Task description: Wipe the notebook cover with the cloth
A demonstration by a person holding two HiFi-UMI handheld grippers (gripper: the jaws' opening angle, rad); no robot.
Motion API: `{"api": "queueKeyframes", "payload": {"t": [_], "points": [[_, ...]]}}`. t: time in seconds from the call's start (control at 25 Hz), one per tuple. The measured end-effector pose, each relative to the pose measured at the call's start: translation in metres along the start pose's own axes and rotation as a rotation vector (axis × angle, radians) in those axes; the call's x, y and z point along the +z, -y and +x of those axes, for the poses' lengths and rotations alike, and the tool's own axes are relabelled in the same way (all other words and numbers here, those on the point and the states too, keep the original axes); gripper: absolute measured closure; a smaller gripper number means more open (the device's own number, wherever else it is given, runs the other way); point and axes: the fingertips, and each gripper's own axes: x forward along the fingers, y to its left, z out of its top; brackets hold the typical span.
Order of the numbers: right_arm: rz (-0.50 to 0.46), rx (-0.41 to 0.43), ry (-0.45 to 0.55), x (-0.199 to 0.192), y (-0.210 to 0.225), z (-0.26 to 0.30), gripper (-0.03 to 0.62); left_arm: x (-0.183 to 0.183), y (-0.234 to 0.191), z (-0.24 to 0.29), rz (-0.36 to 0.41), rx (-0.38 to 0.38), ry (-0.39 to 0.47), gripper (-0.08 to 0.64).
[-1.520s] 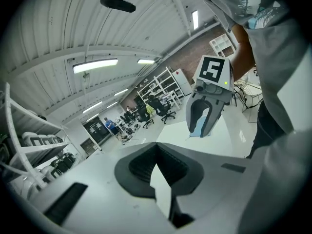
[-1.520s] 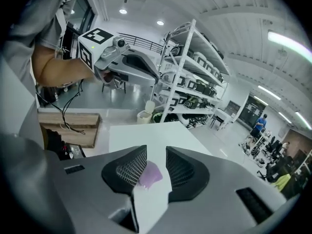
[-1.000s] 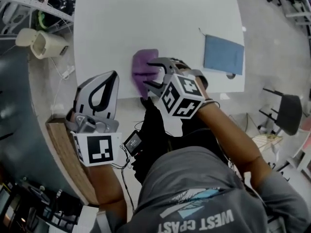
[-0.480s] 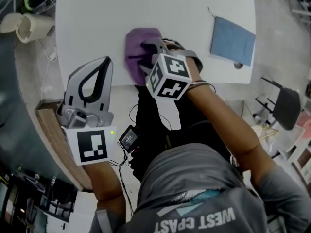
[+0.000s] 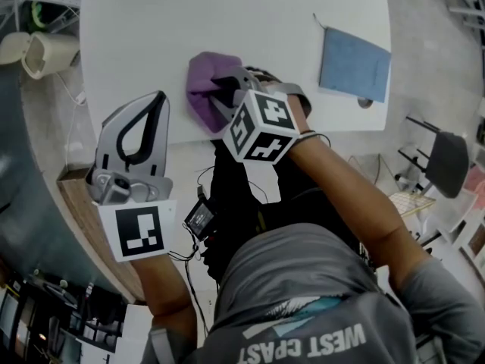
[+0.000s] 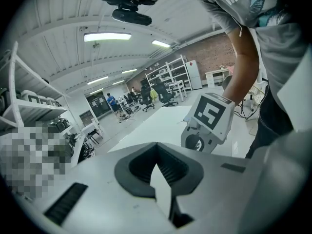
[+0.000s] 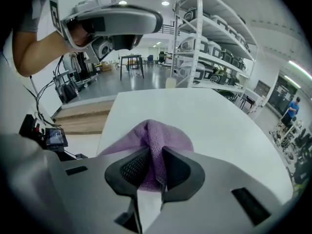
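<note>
My right gripper (image 7: pixel 153 165) has its jaws closing on a pinched-up fold of the purple cloth (image 7: pixel 165 136) by the table (image 5: pixel 227 14) edge so I can drag it to the notebook (image 5: pixel 354 64), well off to the right, while my left gripper (image 6: pixel 159 168) hovers off-table, jaws together, empty.

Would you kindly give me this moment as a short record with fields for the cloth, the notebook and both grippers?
cloth: purple, bunched on the white table near its front edge
notebook: blue, flat on the table, right of the cloth, apart from it
right gripper: jaws closing on a raised fold of the cloth
left gripper: jaws together, nothing in them, by the table's front left edge
wiping: not yet begun
</note>
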Motion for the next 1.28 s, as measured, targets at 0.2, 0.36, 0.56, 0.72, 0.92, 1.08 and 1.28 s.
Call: {"api": "queueKeyframes", "payload": {"t": [0.2, 0.36, 0.56, 0.72, 0.92, 1.08, 1.28], "points": [[0.029, -0.057, 0.06, 0.007, 0.013, -0.032, 0.5, 0.018, -0.004, 0.01, 0.033, -0.017, 0.011, 0.56], [0.069, -0.11, 0.082, -0.002, 0.027, -0.061, 0.5, 0.038, -0.001, 0.025, 0.064, -0.047, 0.025, 0.56], [0.159, -0.191, 0.081, -0.044, 0.047, -0.098, 0.5, 0.07, 0.013, 0.052, 0.114, -0.105, 0.047, 0.56], [0.259, -0.256, 0.049, -0.095, 0.059, -0.121, 0.499, 0.097, 0.033, 0.08, 0.164, -0.173, 0.074, 0.56], [0.363, -0.303, -0.013, -0.169, 0.068, -0.144, 0.499, 0.126, 0.062, 0.115, 0.199, -0.236, 0.087, 0.56], [0.508, -0.373, -0.041, -0.237, 0.073, -0.18, 0.497, 0.15, 0.084, 0.14, 0.231, -0.285, 0.106, 0.56], [0.623, -0.467, -0.092, -0.311, 0.079, -0.235, 0.497, 0.172, 0.111, 0.162, 0.245, -0.328, 0.12, 0.56]]}}
